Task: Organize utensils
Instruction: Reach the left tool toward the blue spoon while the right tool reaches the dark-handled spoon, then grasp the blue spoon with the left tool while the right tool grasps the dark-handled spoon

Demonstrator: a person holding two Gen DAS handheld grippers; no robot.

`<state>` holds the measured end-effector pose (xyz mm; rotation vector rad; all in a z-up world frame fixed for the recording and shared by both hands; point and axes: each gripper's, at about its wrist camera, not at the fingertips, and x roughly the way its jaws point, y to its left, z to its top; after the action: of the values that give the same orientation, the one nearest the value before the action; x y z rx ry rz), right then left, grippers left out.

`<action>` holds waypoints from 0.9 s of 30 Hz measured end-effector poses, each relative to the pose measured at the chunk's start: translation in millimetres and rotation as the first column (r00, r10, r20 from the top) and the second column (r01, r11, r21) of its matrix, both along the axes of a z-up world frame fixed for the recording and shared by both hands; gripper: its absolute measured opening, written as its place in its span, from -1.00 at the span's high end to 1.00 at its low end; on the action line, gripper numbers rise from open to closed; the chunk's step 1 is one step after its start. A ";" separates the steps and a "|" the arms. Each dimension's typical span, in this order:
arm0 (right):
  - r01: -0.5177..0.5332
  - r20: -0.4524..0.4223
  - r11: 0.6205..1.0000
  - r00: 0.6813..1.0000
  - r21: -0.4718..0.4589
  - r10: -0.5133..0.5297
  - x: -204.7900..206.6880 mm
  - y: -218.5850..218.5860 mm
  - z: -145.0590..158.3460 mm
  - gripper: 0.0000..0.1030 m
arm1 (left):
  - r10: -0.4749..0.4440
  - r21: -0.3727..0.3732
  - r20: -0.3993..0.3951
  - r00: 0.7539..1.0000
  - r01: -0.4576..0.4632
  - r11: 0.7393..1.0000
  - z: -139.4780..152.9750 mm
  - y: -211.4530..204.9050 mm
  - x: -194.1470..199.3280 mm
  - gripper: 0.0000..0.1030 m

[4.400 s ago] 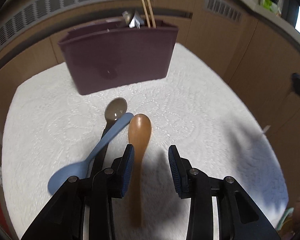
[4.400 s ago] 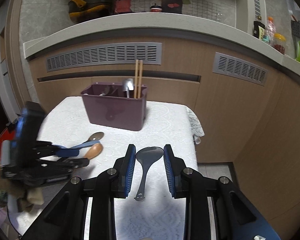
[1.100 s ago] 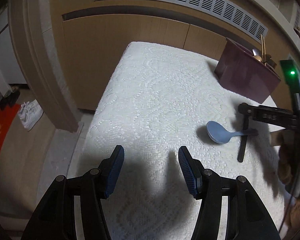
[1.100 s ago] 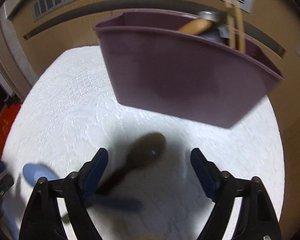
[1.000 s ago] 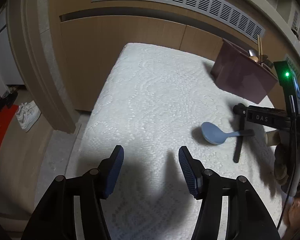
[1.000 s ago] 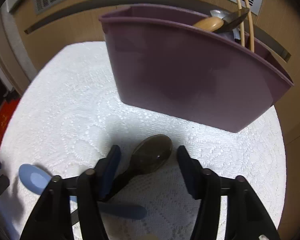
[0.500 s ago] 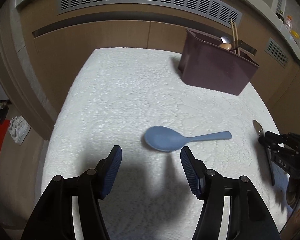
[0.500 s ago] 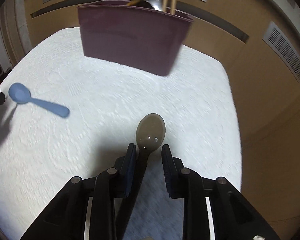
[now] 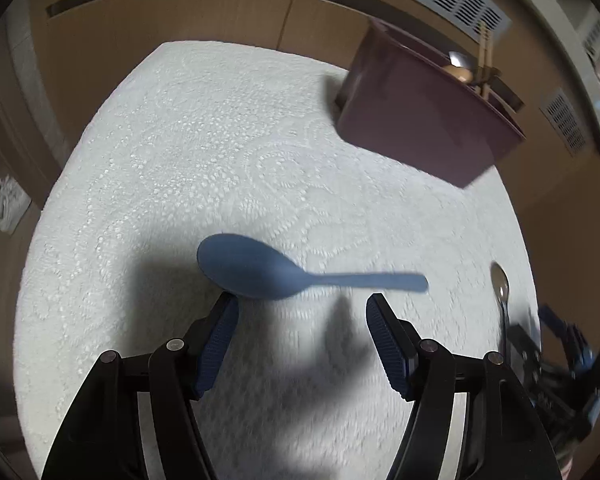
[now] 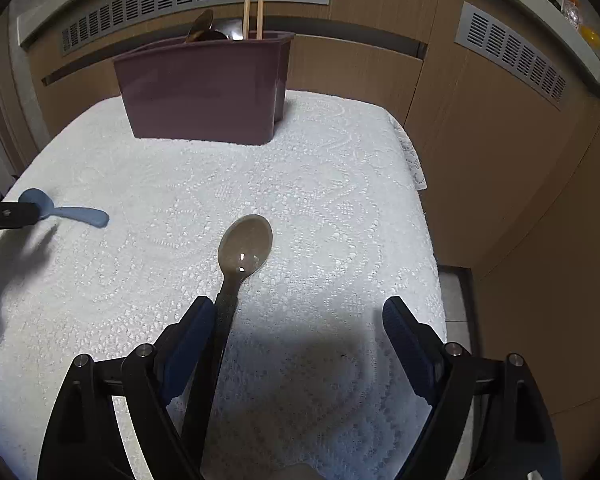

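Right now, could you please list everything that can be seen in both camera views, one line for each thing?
blue spoon: 1, blue, lying flat on the cloth, just beyond the left gripper's tips
grey-brown spoon: 1, translucent grey-brown, lying on the cloth, handle beside one finger of the right gripper
utensil holder: 1, dark purple, standing at the far side of the table
chopsticks: 2, light wood, upright in the holder
spoons in holder: number unclear, one wooden, others metal or dark
tablecloth: 1, white lace, covers the table
cabinets: wood-coloured, with grey vents, behind the table
left gripper: 1, black with blue pads, jaws open, empty
right gripper: 1, black with blue pads, jaws open wide
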<state>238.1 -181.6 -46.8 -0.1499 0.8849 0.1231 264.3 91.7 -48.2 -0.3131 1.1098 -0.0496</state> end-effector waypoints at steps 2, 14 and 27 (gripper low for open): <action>0.001 0.008 1.000 1.000 0.007 -0.001 -0.7 0.2 0.9 -0.77 | 0.034 0.000 -0.005 0.999 -0.034 0.999 -3.3 1.5 12.0 -0.30; -0.025 0.027 0.998 0.999 -0.061 0.026 -2.8 14.0 -2.8 -0.82 | -0.018 0.214 0.039 0.999 0.009 0.977 -12.3 -45.8 75.2 -0.54; -0.010 -0.001 0.997 1.000 -0.081 0.010 1.1 13.4 -10.7 -0.84 | -0.191 0.318 0.036 0.981 0.170 0.933 -15.2 -41.9 17.4 -0.68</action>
<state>239.2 -168.2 -57.6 -0.2300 0.8898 0.0964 281.6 49.8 -63.4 0.0768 1.0586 -0.0459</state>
